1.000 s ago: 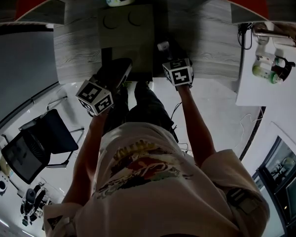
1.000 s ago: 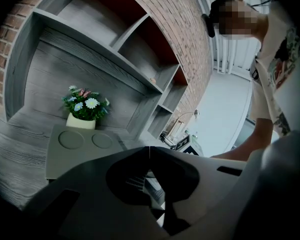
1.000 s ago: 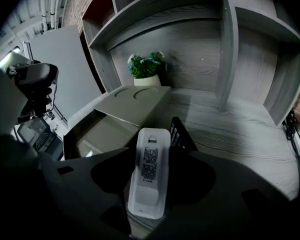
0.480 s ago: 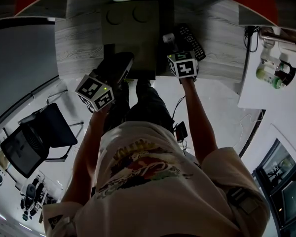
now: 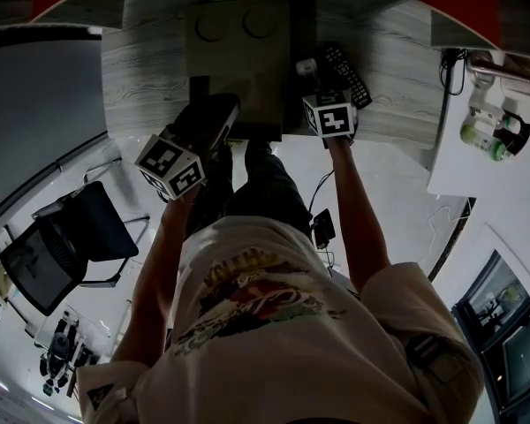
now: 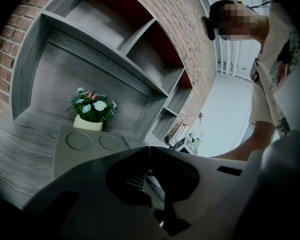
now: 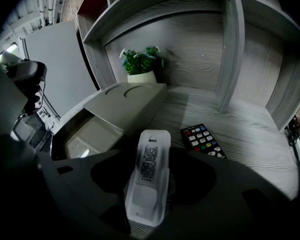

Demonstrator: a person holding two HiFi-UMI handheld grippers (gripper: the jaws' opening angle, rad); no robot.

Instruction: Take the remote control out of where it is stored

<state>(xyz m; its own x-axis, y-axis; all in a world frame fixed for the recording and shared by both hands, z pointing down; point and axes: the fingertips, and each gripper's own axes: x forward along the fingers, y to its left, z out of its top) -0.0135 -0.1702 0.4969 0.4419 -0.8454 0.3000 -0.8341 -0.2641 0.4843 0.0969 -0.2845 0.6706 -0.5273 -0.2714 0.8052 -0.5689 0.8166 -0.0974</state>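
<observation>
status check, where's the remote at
Left gripper shut, nothing held. Right gripper shut on white remote, outside the open grey box. Black remote on desk alongside, not blocking.

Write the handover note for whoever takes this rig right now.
Left gripper: shut, nothing seen in it, near the grey box.
Right gripper: shut on the white remote, held over the shelf.
Grey box: looks open. The black remote lies on the shelf beside it.
Done: white remote is out of the box.
Left: probably set it on the shelf and let go.
</observation>
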